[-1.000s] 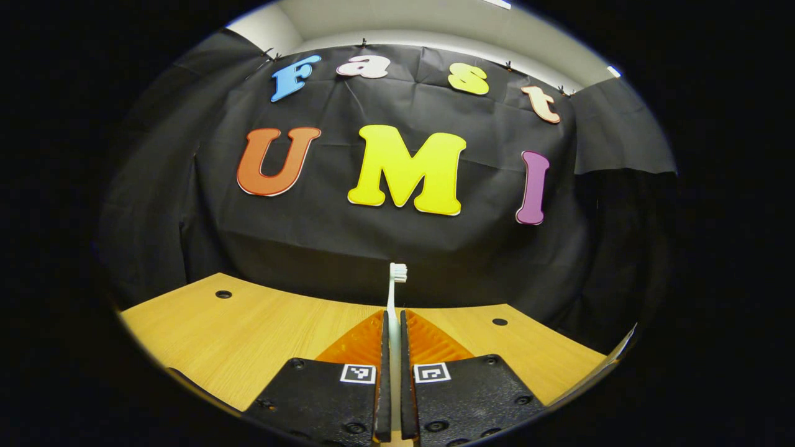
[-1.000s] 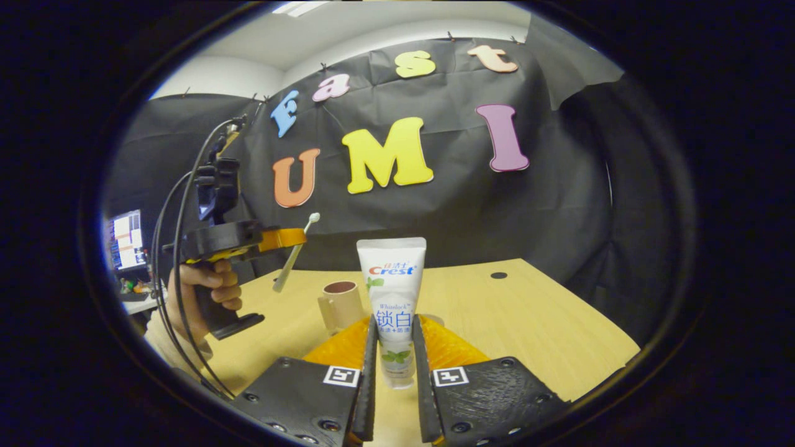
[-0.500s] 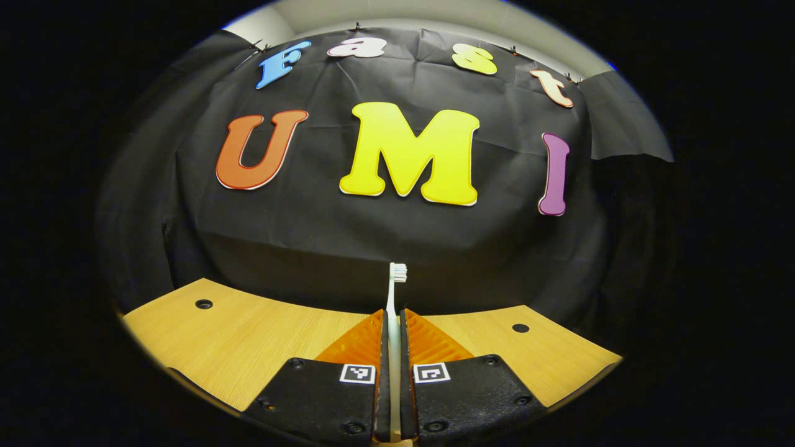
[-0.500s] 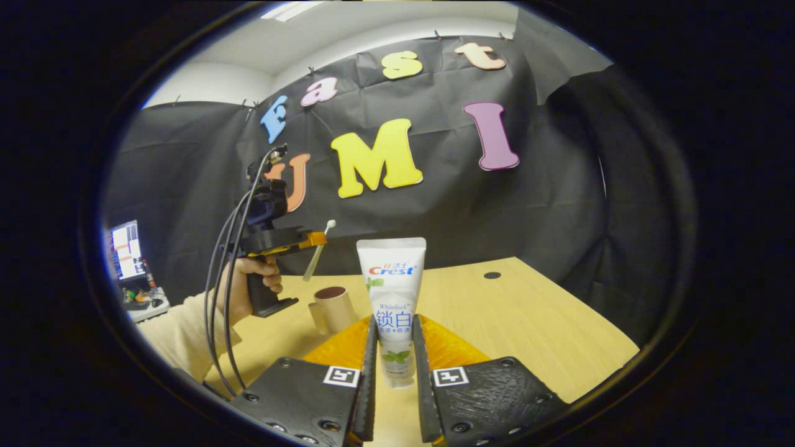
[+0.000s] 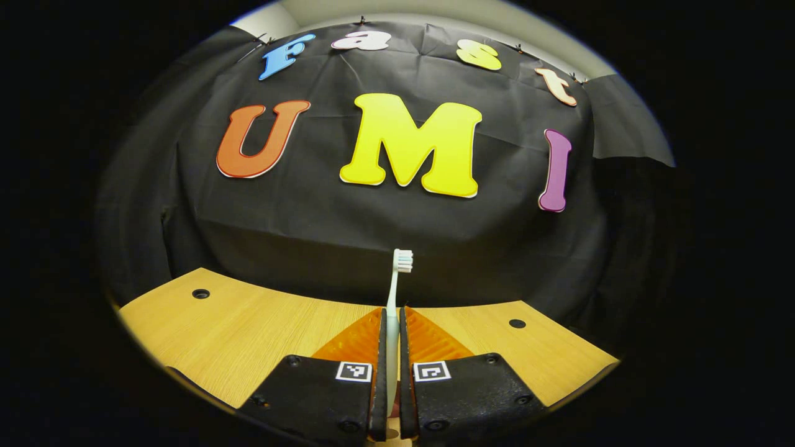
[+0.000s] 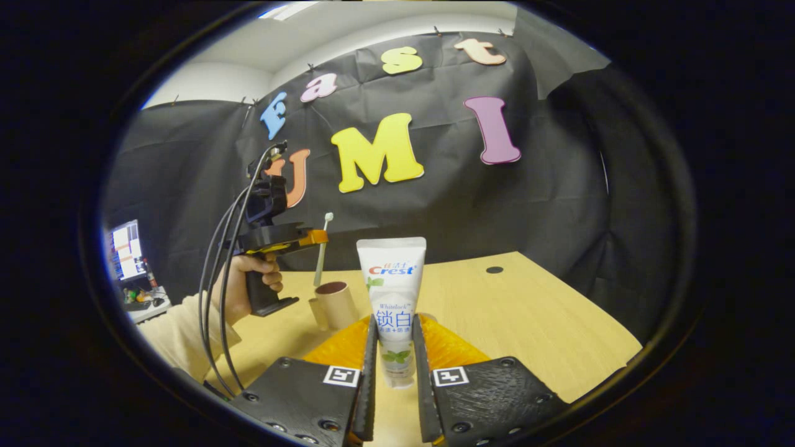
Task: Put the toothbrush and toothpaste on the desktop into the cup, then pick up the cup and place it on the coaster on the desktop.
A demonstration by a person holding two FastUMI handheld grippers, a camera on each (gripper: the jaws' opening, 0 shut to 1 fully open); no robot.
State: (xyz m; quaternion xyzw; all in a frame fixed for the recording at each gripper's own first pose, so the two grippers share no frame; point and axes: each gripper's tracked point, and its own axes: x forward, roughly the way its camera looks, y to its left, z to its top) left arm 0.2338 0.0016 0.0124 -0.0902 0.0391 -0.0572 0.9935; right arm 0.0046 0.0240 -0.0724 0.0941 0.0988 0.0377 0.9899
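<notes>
In the left gripper view my left gripper is shut on a white toothbrush, whose bristle head sticks up past the fingertips. My right gripper is shut on a white toothpaste tube, held upright with its flat end on top. The right gripper view also has the tan cup standing on the wooden table, left of the tube. Above it a hand holds the left gripper. The toothbrush hangs almost upright there, its lower end close to the cup's mouth.
The table ends at the black cloth wall and has small round holes near its far edge. A sleeve and cables cross the left side. A lit monitor stands beyond the table's left edge.
The left gripper has carried the toothbrush rightward over the cup and turned it from a slant to nearly upright. The right gripper holds the toothpaste almost still.
</notes>
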